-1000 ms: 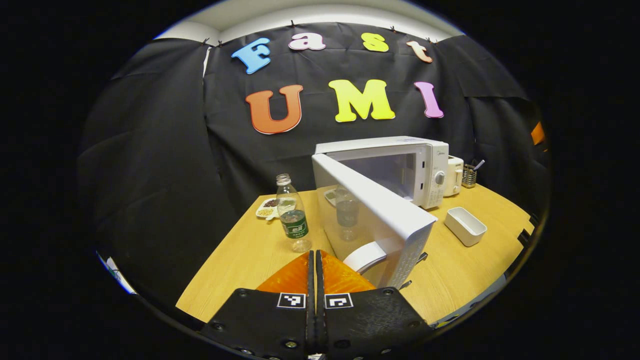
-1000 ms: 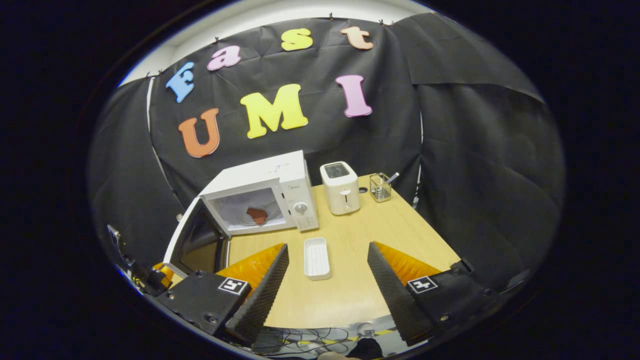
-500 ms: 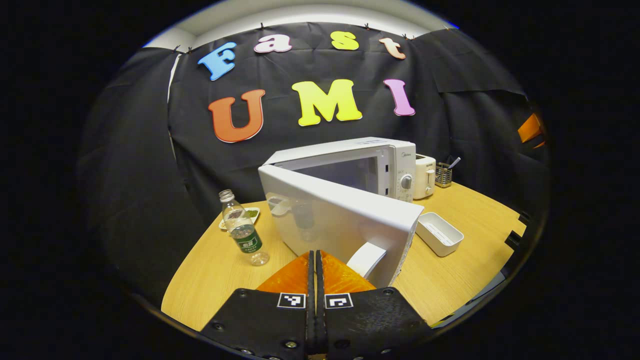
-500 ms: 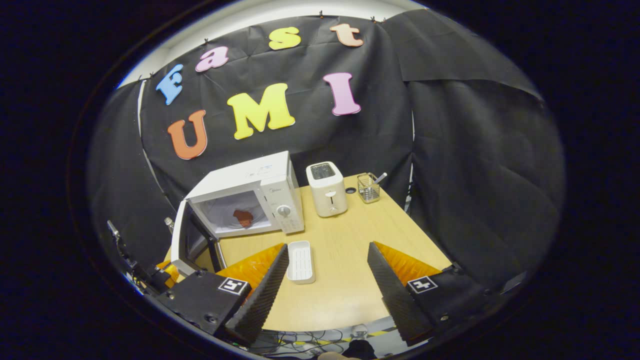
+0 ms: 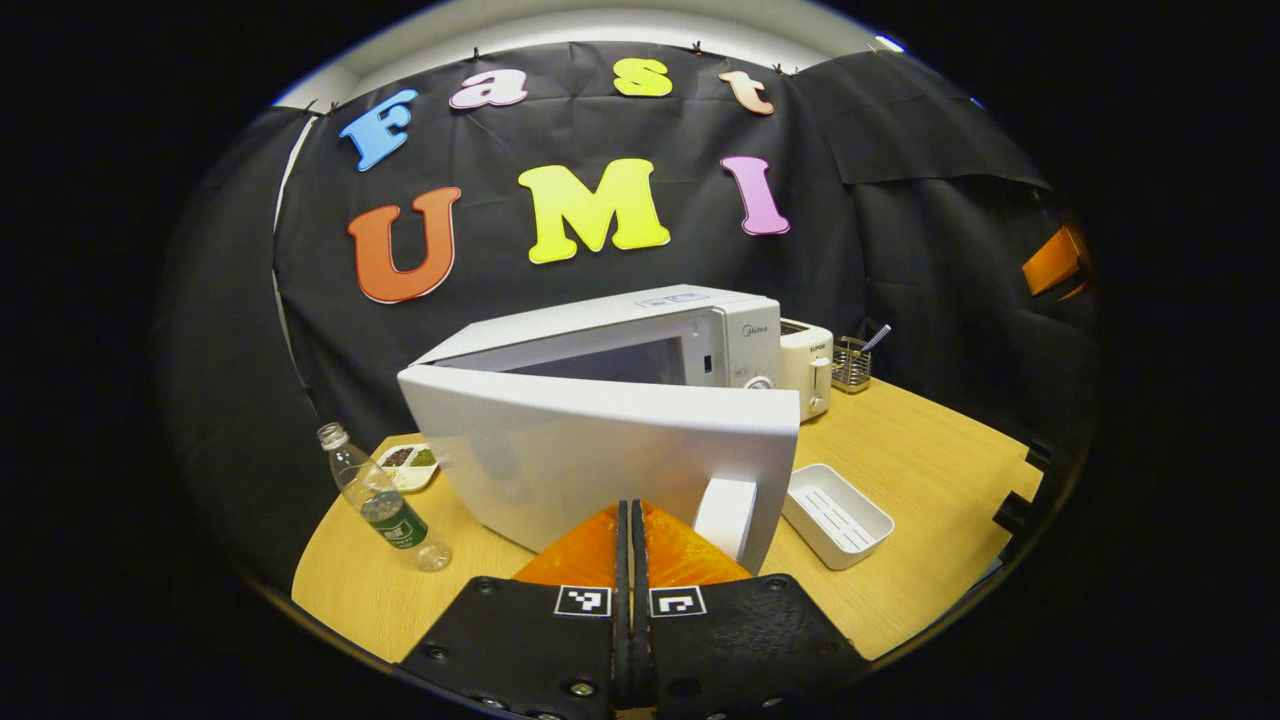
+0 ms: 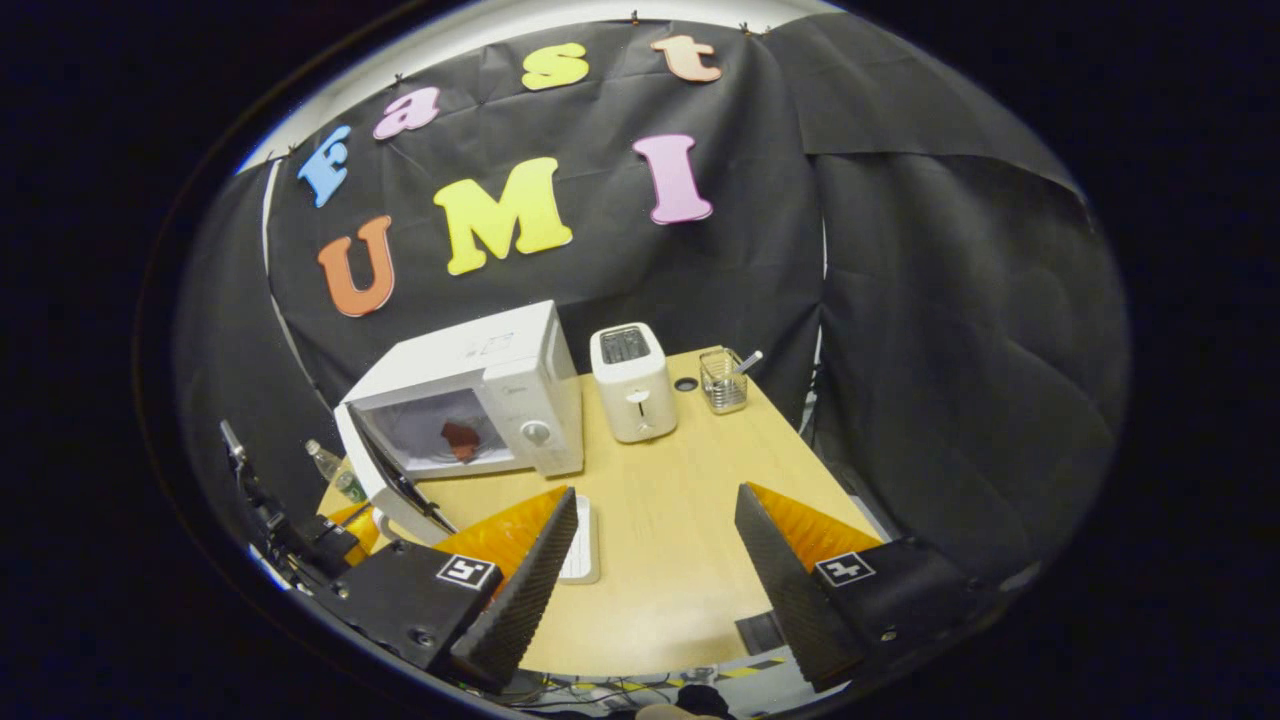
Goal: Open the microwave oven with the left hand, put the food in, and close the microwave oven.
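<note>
The white microwave (image 5: 640,335) stands on the wooden table with its door (image 5: 600,460) partly open. My left gripper (image 5: 630,507) is shut with nothing between its fingers; its tips sit at the door's outer face, just left of the white handle (image 5: 725,515). In the right gripper view, a red-brown piece of food (image 6: 460,440) lies inside the microwave (image 6: 480,385) behind the half-open door (image 6: 385,480). My right gripper (image 6: 650,520) hangs open and empty above the table's front. The left gripper (image 6: 335,535) appears low at the left there.
A plastic water bottle (image 5: 385,500) and a small dish (image 5: 405,465) stand left of the door. An empty white tray (image 5: 835,512) lies right of the handle. A toaster (image 6: 630,380) and a wire utensil holder (image 6: 722,380) stand beside the microwave. Cables lie below the table's front edge.
The microwave door has swung well toward its frame, with the shut left gripper following at the handle. The right gripper, still open, has drifted back and to the right.
</note>
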Tool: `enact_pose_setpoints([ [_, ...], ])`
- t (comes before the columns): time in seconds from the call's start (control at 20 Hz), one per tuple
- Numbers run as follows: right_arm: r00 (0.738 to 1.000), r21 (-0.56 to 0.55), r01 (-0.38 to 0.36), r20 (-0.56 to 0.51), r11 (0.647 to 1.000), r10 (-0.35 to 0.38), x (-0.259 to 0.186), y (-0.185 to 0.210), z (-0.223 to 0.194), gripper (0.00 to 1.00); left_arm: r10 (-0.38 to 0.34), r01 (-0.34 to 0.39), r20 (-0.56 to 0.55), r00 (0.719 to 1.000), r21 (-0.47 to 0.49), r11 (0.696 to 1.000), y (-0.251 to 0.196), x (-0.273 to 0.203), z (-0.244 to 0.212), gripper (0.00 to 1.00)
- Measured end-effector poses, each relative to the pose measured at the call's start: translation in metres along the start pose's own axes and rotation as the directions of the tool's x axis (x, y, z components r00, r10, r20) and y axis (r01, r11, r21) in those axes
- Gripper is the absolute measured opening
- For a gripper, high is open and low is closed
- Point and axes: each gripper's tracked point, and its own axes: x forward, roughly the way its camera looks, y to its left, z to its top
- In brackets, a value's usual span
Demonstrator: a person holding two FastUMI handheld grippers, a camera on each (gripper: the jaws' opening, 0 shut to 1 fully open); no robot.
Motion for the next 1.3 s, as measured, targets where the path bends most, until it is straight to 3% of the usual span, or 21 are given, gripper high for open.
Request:
enact_pose_setpoints([
  [0.4, 1.000, -0.006, 0.000, -0.023, 1.000, -0.001, 0.033, -0.026, 0.022, 1.00, 0.002, -0.002, 0.003, 1.000, -0.025, 1.000, -0.025, 0.061, 0.017, 0.00],
  [1.0, 0.996, -0.022, -0.033, -0.079, 0.999, 0.031, 0.086, -0.045, 0.042, 1.00, 0.063, -0.062, 0.013, 0.998, -0.040, 0.997, -0.026, 0.153, 0.045, 0.00],
  [1.15, 0.995, -0.019, -0.046, -0.086, 0.999, 0.044, 0.093, -0.045, 0.044, 1.00, 0.079, -0.077, 0.009, 0.997, -0.082, 0.994, -0.028, 0.160, 0.048, 0.00],
  [1.3, 0.994, -0.014, -0.055, -0.090, 0.998, 0.054, 0.096, -0.045, 0.043, 1.00, 0.078, -0.076, 0.024, 0.997, -0.059, 0.995, -0.028, 0.163, 0.050, 0.00],
])
